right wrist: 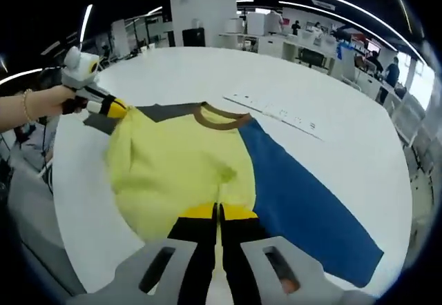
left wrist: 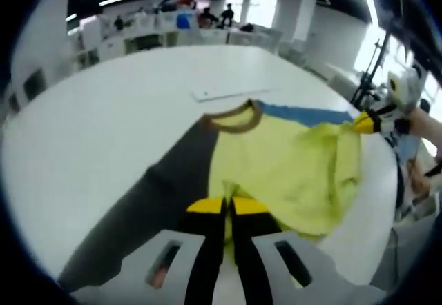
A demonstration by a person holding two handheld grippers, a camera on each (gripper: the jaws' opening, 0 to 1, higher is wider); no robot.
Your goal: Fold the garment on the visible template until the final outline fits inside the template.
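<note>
A T-shirt (left wrist: 276, 167) with a yellow middle, brown collar (left wrist: 235, 119), dark grey side (left wrist: 159, 194) and blue side (right wrist: 297, 194) lies on the white table (left wrist: 103, 112). The yellow cloth (right wrist: 173, 160) is bunched and lifted between the two grippers. My left gripper (left wrist: 224, 205) is shut on a yellow edge; in the right gripper view it shows at the far left (right wrist: 114, 108), held by a hand (right wrist: 48, 105). My right gripper (right wrist: 217, 212) is shut on another yellow edge and appears at the right of the left gripper view (left wrist: 366, 122).
A flat white strip with markings (right wrist: 276, 115) lies on the table beyond the collar, also seen as the strip (left wrist: 231, 93). The table's edge (left wrist: 387, 201) runs close to the shirt on the right. Desks and people stand far behind.
</note>
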